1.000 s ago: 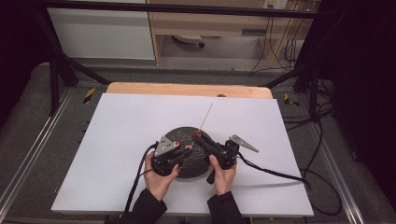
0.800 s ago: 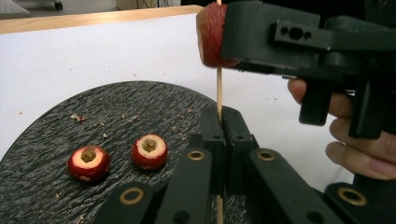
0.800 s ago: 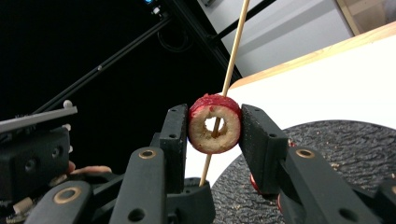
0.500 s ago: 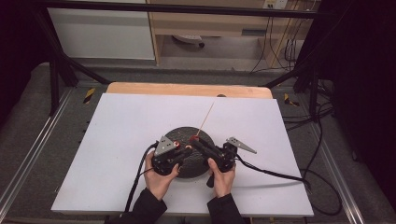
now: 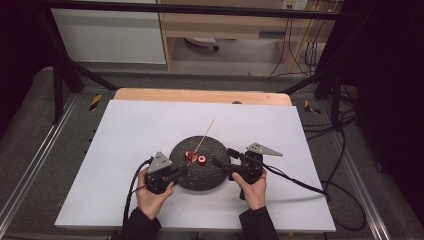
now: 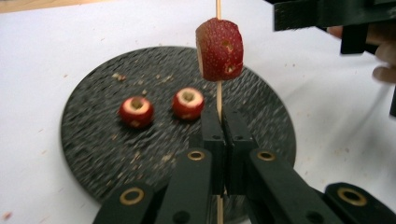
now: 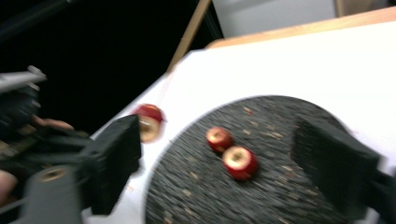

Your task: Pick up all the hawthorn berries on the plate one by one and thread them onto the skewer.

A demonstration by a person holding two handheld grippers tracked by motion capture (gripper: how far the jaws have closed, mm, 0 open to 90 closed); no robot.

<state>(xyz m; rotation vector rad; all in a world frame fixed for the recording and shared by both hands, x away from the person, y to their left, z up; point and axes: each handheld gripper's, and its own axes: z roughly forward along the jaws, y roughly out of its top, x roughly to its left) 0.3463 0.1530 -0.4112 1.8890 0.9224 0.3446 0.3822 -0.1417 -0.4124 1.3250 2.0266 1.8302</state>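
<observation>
Your right gripper view is blurred: edges of the plate and both black jaws smear, and the fruit piece on the skewer is only a red-and-cream blob at the left jaw's tip. In the high view the skewered piece is small and hard to tell from the loose ones beside it.

The skewer runs off the top of your left gripper view and its lower end is hidden behind the jaws. Your left gripper is clamped on that skewer, jaws pressed together with the stick between them. One red fruit piece, speckled skin with a pale cut face, is threaded on the stick above the jaws, held over the plate.

Your right gripper has just been opening; its jaws stand well apart with nothing between them, hovering at the plate's right edge.

The dark round plate sits on the white desk. In it: two cored red fruit pieces and, side by side, close but apart, with crumbs scattered around them.
</observation>
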